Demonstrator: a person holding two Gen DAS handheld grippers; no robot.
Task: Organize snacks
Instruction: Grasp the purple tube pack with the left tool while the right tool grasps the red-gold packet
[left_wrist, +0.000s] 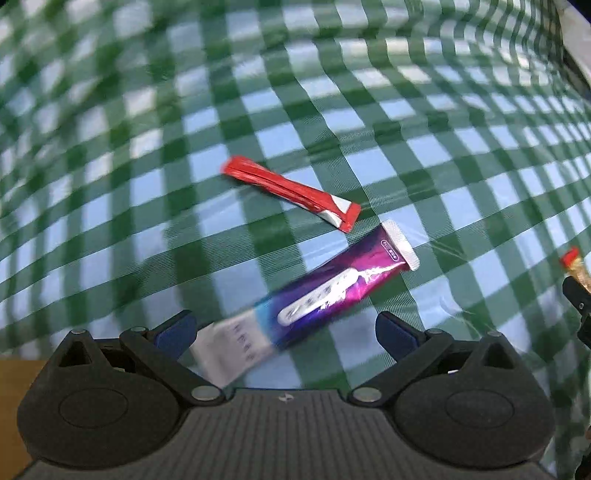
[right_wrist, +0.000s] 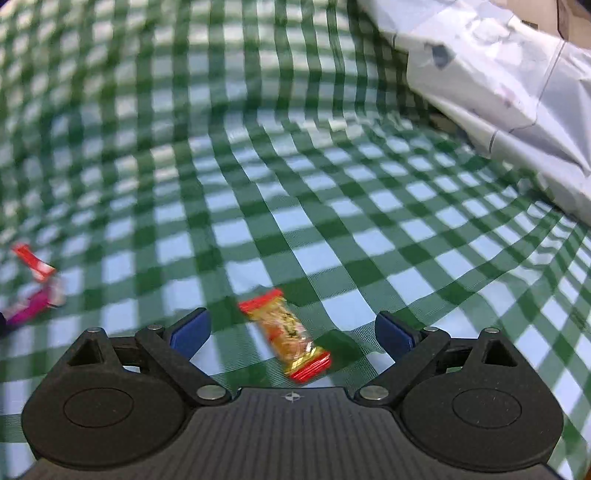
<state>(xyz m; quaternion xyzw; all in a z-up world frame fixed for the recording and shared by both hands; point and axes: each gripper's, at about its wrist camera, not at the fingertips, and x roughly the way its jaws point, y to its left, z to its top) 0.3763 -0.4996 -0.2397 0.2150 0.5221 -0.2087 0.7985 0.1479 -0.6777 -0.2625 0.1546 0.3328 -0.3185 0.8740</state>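
In the left wrist view a purple and silver snack packet (left_wrist: 314, 299) lies diagonally on the green checked cloth, its lower end between the open blue fingers of my left gripper (left_wrist: 284, 332). A red stick packet (left_wrist: 291, 192) lies just beyond it. In the right wrist view a small orange and red candy packet (right_wrist: 286, 334) lies between the open fingers of my right gripper (right_wrist: 291, 328). The red stick (right_wrist: 33, 260) and purple packet (right_wrist: 31, 306) also show at that view's far left. Neither gripper holds anything.
A green and white checked cloth (right_wrist: 295, 184) covers the table. A crumpled white plastic bag (right_wrist: 498, 81) lies at the back right. The candy packet's end (left_wrist: 572, 262) and part of the other gripper show at the left view's right edge.
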